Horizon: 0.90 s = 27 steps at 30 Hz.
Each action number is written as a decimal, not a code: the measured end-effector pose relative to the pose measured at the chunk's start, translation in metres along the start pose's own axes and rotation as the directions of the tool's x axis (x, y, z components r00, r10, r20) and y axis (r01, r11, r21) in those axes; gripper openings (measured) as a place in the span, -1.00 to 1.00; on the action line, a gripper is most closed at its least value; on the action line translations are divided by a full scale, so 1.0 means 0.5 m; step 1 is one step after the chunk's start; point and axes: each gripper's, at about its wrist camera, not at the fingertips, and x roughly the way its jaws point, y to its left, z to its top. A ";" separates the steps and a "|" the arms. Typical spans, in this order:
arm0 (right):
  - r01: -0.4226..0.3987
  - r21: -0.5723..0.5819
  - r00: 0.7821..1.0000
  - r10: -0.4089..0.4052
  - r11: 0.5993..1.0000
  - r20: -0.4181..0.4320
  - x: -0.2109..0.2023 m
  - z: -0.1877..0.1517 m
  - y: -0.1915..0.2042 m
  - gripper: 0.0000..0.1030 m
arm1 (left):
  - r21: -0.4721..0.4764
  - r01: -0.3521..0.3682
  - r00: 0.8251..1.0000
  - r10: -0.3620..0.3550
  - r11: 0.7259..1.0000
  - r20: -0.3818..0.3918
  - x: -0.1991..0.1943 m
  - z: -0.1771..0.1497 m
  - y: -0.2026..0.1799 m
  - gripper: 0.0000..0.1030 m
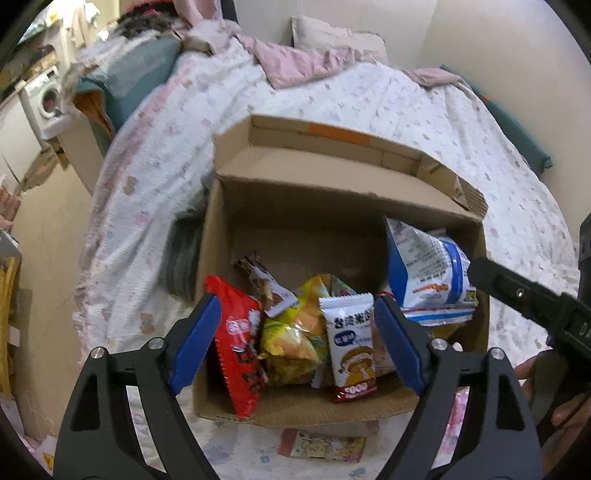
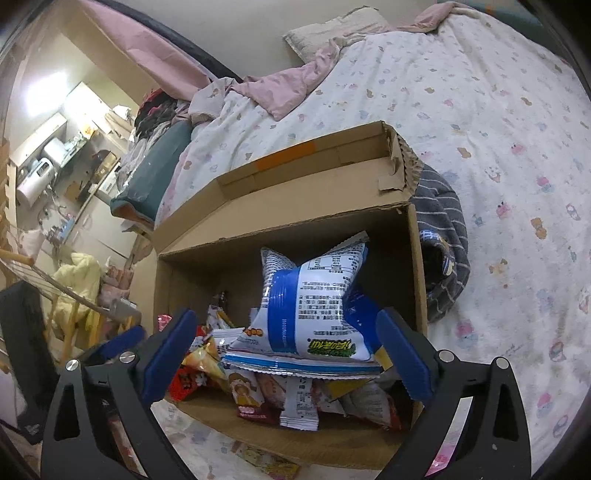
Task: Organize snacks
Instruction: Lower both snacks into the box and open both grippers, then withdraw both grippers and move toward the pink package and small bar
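An open cardboard box (image 1: 212,236) stands on the bed with several snack packets in it. My left gripper (image 1: 297,343) hangs open over its near side. Between its blue pads (image 1: 195,339), untouched, lie a red packet (image 1: 236,343), a yellow bag (image 1: 291,336) and a small white packet (image 1: 351,343). A blue and white bag (image 1: 424,269) rests against the right wall. In the right wrist view the box (image 2: 295,210) is close, and that blue and white bag (image 2: 310,306) lies on top of the pile. My right gripper (image 2: 286,354) is open around it, with no pad pressing.
A grey striped garment (image 2: 443,251) lies against the box's right side. A pink packet (image 1: 325,446) sits on the patterned sheet (image 2: 498,110) in front of the box. The box's back flap (image 2: 314,166) is folded outward. A pink blanket (image 2: 295,88) and a pillow (image 2: 332,33) lie behind.
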 end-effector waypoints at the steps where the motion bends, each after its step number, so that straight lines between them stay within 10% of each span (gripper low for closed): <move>1: 0.009 -0.007 1.000 -0.009 1.000 0.001 0.000 -0.001 -0.001 0.94 | -0.013 -0.001 1.000 0.002 1.000 0.029 -0.011 -0.001 0.004 0.60; 7: 0.035 -0.018 0.999 -0.035 0.999 0.016 -0.020 -0.010 -0.009 0.94 | -0.054 0.027 0.992 -0.020 0.998 0.122 -0.058 -0.008 0.024 0.60; 17: 0.021 0.035 0.999 -0.023 0.999 0.049 -0.099 -0.048 -0.002 0.94 | -0.034 -0.041 0.996 0.043 0.999 0.075 -0.066 -0.060 0.039 0.60; 27: 0.013 0.045 0.999 -0.015 0.999 0.047 -0.150 -0.115 0.000 0.94 | -0.078 0.040 0.996 -0.034 0.996 0.081 -0.111 -0.111 0.054 0.75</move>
